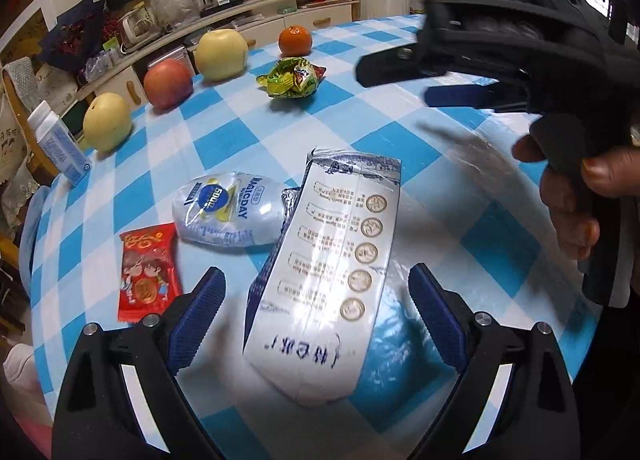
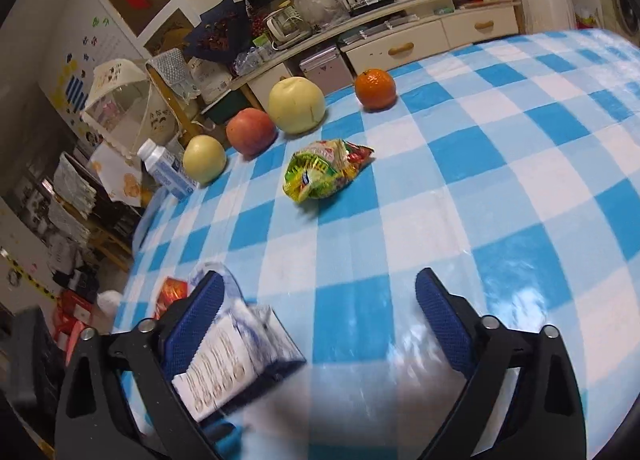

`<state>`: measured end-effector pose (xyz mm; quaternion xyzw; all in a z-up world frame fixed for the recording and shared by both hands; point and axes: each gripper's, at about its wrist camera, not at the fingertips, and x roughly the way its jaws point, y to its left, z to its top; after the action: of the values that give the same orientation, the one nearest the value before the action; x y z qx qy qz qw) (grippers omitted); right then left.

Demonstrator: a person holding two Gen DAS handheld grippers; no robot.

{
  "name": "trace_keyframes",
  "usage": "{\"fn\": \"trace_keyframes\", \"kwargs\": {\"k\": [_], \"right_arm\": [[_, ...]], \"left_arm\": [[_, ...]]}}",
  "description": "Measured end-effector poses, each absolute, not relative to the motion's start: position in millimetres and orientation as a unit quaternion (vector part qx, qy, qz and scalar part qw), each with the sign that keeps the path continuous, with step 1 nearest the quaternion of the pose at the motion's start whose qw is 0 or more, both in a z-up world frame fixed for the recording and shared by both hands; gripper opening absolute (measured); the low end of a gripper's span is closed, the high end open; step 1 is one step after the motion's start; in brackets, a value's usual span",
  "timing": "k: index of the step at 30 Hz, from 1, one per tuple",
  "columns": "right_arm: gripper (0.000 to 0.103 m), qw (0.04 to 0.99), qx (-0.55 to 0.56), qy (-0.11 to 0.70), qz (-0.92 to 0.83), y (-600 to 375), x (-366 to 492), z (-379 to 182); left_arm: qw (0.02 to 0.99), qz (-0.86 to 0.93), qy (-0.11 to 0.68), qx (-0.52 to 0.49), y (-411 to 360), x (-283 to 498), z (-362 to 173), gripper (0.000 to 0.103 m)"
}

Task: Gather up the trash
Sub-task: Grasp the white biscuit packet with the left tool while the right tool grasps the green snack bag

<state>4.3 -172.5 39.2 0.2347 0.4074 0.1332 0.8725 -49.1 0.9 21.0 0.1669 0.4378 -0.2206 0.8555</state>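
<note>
Blue-white check cloth on bench [image 1: 420, 164]. Left tool [image 1: 316, 308] wide open, fingers either side of flattened carton [image 1: 324, 260], not touching. Pouch [image 1: 228, 212] and red wrapper [image 1: 148, 272] near left edge. Right tool [image 2: 320, 312] open, holding nothing. Green wrapper [image 2: 324, 172] mid-bench, fruit along far edge.

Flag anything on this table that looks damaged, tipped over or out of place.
The milk carton lies flattened on its side between the open left gripper fingers. A squashed white pouch lies beside it, with a red wrapper nearby and a crumpled green wrapper by the fruit. No spill visible.
</note>
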Motion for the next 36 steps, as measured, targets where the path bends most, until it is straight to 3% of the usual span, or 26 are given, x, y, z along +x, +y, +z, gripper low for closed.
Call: {"fn": "trace_keyframes", "kwargs": {"k": [6, 8, 10, 14, 22, 36], "right_arm": [[0.072, 0.868, 0.251, 0.406, 0.14, -176, 43, 35], [0.072, 0.866, 0.257, 0.405, 0.142, -177, 54, 35], [0.072, 0.864, 0.262, 0.403, 0.148, -177, 63, 35], [0.071, 0.866, 0.256, 0.402, 0.149, -172, 81, 34], [0.049, 0.872, 0.21, 0.426, 0.12, -156, 107, 21], [0.022, 0.891, 0.144, 0.41, 0.135, -129, 100, 23]], "left_arm": [[0.857, -0.217, 0.439, 0.161, -5, -39, 19, 0.093], [0.857, -0.214, 0.442, 0.159, -6, -37, 17, 0.089], [0.855, -0.208, 0.446, 0.162, -7, -36, 13, 0.076], [0.857, -0.207, 0.45, 0.143, -6, -35, 11, 0.074], [0.862, -0.2, 0.447, 0.131, -6, -39, 13, 0.068], [0.865, -0.208, 0.452, 0.063, 8, -51, 16, 0.066]]}}
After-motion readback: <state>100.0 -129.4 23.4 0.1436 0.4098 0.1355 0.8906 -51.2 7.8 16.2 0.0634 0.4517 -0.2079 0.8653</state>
